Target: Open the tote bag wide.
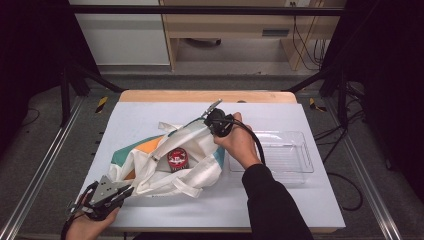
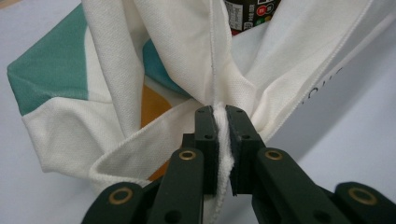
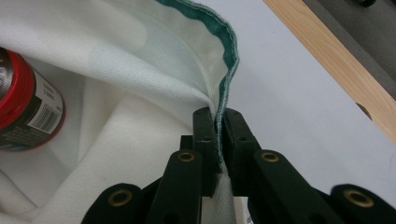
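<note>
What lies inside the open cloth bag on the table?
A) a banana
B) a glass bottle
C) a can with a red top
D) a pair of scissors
C: a can with a red top sits in the mouth of the cloth bag, whose edges both grippers pinch.

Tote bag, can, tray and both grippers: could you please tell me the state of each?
Tote bag: lying on the table, mouth pulled open.
Can: inside the bag, top showing.
Clear tray: empty, beside the bag.
Left gripper: shut on bag cloth.
Right gripper: shut on the bag's green-edged rim.
</note>
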### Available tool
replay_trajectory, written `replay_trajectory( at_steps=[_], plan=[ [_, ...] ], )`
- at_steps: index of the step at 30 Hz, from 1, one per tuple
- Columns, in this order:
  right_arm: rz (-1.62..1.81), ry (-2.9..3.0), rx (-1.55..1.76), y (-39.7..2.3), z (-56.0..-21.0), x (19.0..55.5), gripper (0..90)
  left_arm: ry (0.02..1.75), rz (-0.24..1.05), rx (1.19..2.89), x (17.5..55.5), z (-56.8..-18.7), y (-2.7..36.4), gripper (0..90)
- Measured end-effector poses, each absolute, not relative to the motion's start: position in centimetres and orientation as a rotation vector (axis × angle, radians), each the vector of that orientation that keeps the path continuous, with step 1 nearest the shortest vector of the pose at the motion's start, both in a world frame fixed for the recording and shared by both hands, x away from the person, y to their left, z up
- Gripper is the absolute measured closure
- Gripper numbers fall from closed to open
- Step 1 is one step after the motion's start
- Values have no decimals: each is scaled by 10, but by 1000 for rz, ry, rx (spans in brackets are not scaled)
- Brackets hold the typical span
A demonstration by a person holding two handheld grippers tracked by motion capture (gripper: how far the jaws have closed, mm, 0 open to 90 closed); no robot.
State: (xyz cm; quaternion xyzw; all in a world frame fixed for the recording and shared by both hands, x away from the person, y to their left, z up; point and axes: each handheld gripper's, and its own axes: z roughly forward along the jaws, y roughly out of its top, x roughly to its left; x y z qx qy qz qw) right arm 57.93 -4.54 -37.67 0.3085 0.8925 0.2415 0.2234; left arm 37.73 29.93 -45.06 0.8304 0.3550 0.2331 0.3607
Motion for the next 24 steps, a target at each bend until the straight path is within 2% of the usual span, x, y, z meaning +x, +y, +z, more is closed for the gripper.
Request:
replay_trajectory(
  at_steps=[24],
  plan=[
    [664, 2485, 880, -45, -384, 578, 841, 920, 603, 2142, 379, -456, 297, 836]
  ],
)
